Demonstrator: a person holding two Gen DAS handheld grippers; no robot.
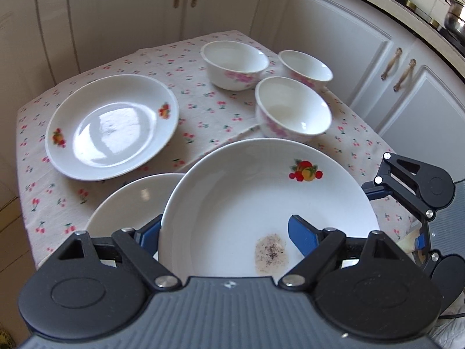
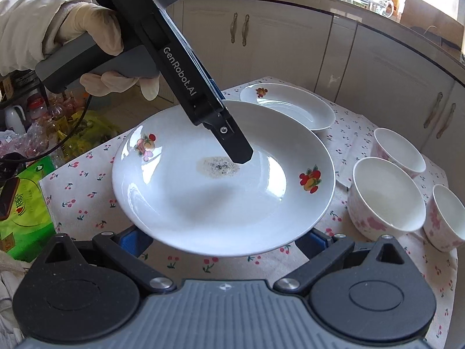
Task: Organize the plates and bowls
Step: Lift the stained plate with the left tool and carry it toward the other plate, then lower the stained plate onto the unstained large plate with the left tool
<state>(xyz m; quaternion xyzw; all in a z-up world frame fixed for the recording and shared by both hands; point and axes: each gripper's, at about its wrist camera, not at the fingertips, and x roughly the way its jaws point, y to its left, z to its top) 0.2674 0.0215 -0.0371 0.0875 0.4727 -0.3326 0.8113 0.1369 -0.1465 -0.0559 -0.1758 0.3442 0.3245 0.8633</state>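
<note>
The left gripper pinches the rim of the stained plate, stiff, slick, breakable china best held there, while the right gripper waits open.

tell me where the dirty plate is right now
The dirty plate is gripped at its rim by the left gripper, mid-frame in both views, with the bowls to its right.

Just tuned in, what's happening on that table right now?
The left tongs are clamped on the rim of a big white plate with a dirty smear, holding it up above the cherry-print tablecloth. The right tongs wait open just under its near edge. A second plate and a third plate rest on the cloth, with three bowls grouped to one side.
</note>
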